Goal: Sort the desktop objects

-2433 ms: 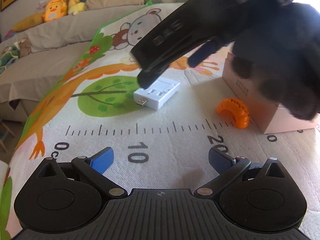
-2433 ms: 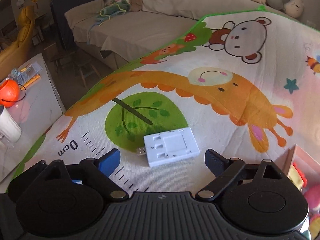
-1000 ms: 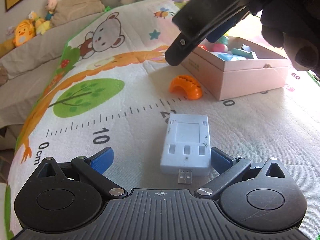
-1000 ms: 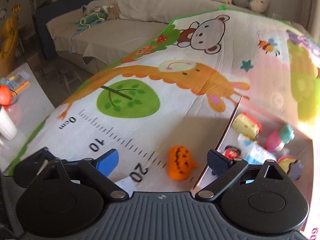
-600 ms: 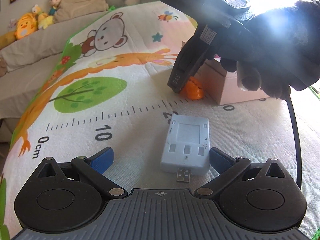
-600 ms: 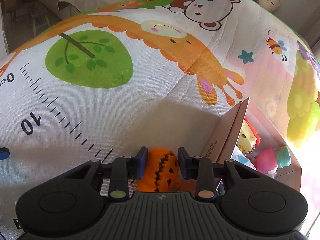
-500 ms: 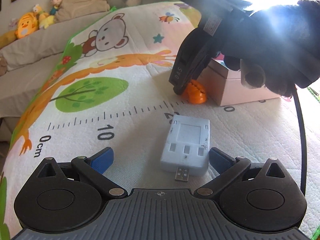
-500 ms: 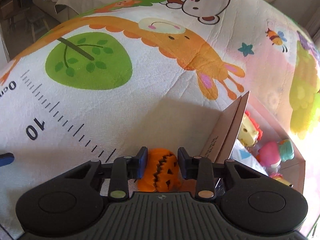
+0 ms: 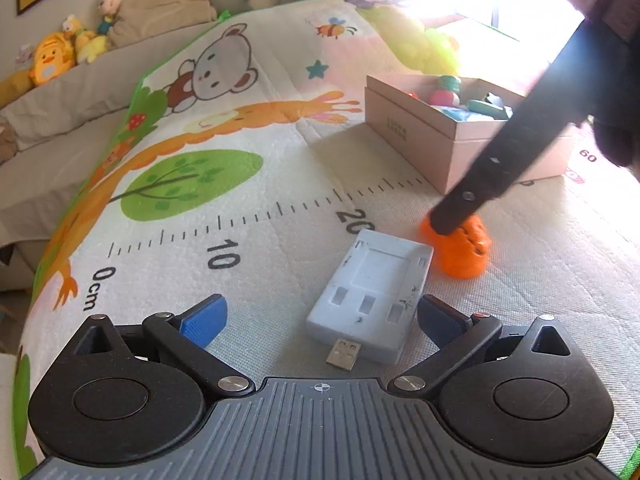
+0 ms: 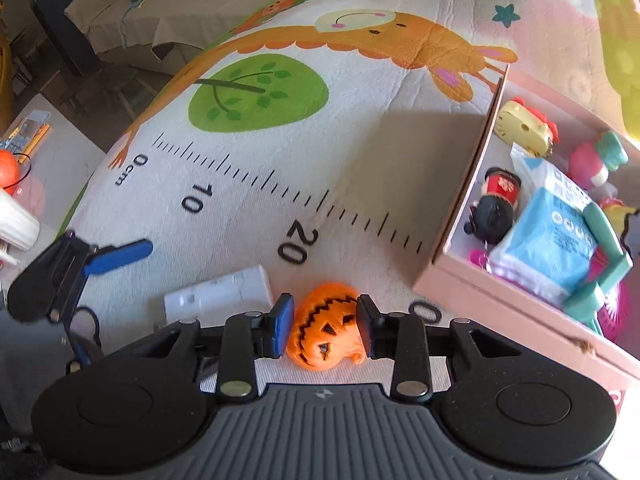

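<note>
Orange plastic, moulded as a pumpkin [image 10: 326, 326] with a carved black face, is seen clamped between the two pads of the right tongs [image 10: 323, 326]; both pads are pressed against its sides and the jaws are drawn in close. In the left wrist view the same pumpkin [image 9: 460, 254] is found resting on the mat [image 9: 280, 184], with one dark finger [image 9: 504, 168] of the right tongs laid across its top from the 1 o'clock direction. Whether the pumpkin is lifted clear of the mat cannot be told.

The left tongs [image 9: 320, 318] are held wide apart and nothing is gripped. A white charger [image 9: 372, 298] with a USB plug is noted flat on the mat between the blue pads, nearer the right-hand pad, its plug pointed toward the camera. The pumpkin lies just beside the charger, at 2 o'clock from it. In the right wrist view the charger [image 10: 218, 292] is seen at 9 o'clock of the pumpkin, with the left tongs [image 10: 116, 258] beyond it at 9 o'clock.

A pink box [image 10: 472, 200], open at the top, is recorded at 2 o'clock of the pumpkin, near it but apart. Small toys and a blue packet [image 10: 548, 236] are held inside. The printed ruler mark "20" [image 10: 298, 246] is read on the mat at 12 o'clock of the pumpkin.
</note>
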`<action>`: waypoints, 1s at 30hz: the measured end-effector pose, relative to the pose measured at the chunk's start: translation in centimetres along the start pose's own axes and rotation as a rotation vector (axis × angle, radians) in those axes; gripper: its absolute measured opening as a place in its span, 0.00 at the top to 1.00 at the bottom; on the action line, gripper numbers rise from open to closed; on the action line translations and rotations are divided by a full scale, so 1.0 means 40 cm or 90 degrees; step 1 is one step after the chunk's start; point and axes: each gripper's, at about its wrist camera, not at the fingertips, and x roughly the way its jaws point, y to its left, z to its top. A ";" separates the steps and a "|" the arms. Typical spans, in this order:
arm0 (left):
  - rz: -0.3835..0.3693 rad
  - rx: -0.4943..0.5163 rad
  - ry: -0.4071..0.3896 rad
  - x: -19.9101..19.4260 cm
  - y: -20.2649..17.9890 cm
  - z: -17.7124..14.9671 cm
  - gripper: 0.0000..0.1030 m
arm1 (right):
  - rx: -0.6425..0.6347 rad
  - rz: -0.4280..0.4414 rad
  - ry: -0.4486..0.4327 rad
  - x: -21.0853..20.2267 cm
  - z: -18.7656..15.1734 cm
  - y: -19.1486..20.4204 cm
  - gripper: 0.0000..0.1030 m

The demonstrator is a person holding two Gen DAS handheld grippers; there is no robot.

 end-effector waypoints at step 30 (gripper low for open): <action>0.029 -0.100 0.078 -0.040 0.098 0.027 0.00 | -0.040 -0.034 -0.232 -0.018 -0.225 0.003 0.24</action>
